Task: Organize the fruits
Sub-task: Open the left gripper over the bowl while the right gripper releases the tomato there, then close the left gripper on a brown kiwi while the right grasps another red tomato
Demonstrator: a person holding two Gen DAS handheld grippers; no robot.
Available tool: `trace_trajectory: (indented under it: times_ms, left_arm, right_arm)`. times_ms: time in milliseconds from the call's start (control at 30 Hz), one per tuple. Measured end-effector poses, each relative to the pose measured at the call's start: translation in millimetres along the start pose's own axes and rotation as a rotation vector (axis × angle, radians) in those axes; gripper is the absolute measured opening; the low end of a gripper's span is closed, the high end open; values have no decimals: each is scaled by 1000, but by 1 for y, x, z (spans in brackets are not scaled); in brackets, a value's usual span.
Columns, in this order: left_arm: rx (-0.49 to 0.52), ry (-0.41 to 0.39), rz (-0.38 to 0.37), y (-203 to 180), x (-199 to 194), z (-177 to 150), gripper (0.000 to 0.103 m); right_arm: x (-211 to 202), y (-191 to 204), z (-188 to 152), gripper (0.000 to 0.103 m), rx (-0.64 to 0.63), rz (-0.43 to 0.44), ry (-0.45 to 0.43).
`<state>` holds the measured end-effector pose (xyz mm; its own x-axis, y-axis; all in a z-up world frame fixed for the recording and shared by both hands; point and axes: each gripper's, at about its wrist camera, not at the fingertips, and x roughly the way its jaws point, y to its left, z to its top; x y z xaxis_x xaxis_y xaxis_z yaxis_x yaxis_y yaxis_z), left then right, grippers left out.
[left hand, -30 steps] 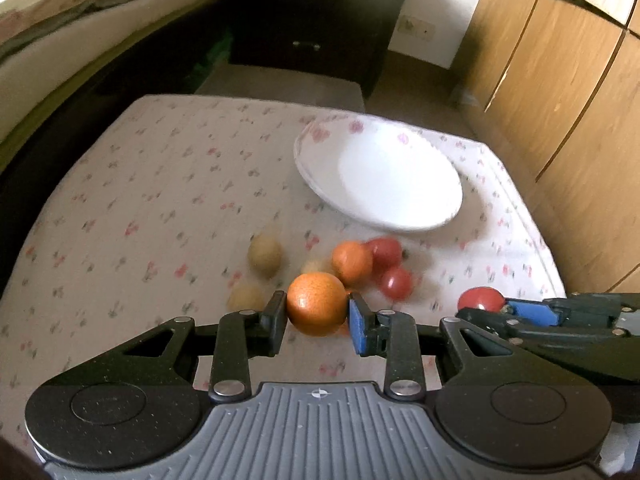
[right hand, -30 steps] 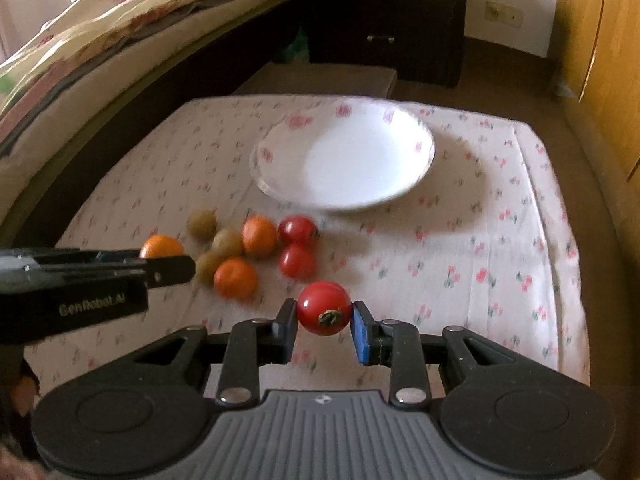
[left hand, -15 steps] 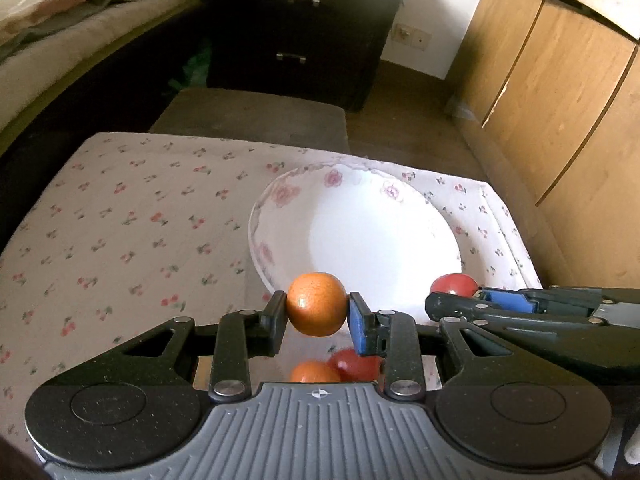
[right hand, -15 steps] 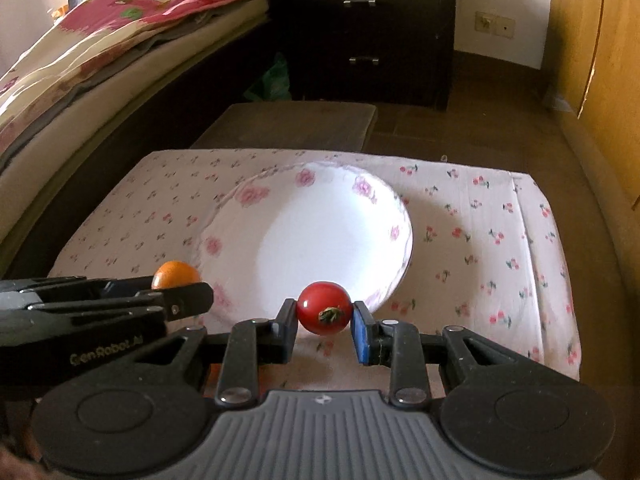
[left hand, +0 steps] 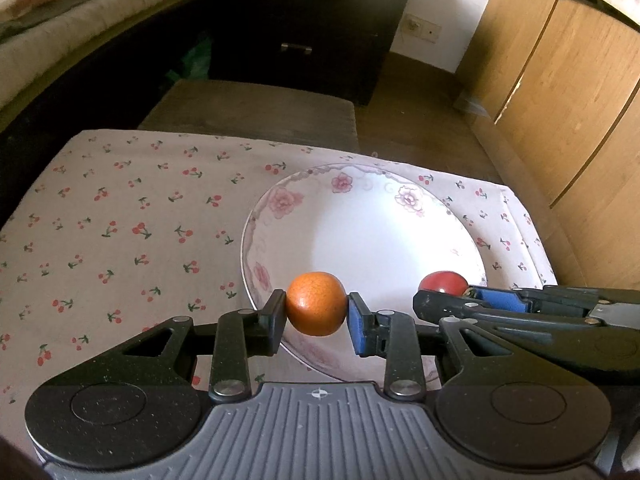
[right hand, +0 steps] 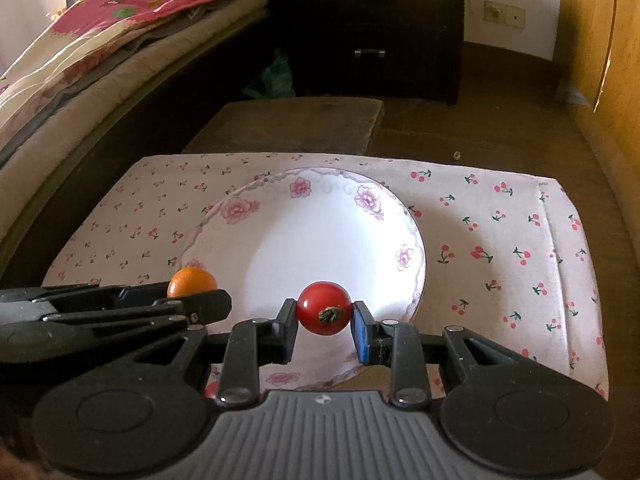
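While your left gripper (left hand: pixel 316 314) tilts steeply down toward the table, its jaws are clamped on an orange (left hand: pixel 316 304), one black pad and one blue pad pressing its two sides. You hold the fruit in the air over the near rim of the flowered white plate (left hand: pixel 360 208), which sits on the cherry-print cloth (left hand: pixel 120 220). At the right edge of this view your right gripper (left hand: pixel 460 294) reaches in beside you, seen side-on, with a red tomato (left hand: pixel 442 280) showing at its tip over the plate's right side.

From the right wrist view, your right gripper (right hand: pixel 323 318) points down at much the same slant, jaws closed narrow on the tomato (right hand: pixel 324 314), its green stem scar facing the camera. It hangs above the plate's (right hand: pixel 304 192) near edge. Your left gripper (right hand: pixel 196 298) comes in from the left, level with yours, the orange (right hand: pixel 191 280) peeking above its fingers. Something small and red shows under your gripper's frame near the plate's near rim, possibly another fruit, though too little is visible to say.
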<state>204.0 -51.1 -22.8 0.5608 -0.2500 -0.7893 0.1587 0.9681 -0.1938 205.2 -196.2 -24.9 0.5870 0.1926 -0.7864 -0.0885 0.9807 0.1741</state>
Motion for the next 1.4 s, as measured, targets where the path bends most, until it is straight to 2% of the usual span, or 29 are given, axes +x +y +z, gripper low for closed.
trace_trajectory:
  times_ms: [333,733,1100,1400]
  left_arm:
    - [-3,-27,6,0,-8,4,46]
    - [-5,-69,-4,7,-41,-2,54]
    - [-4,-53,19,23,-69,-31,55]
    - [-40,-14,26,41,-76,-52,56]
  right_arm:
    - [-9,2,2,31,8,0,-28]
    - [-44,21,-8,31,-5,2,-58]
    - [-62,39,-41,31,-23,15,-20]
    - [-50,55,-61,31,-52,23,38]
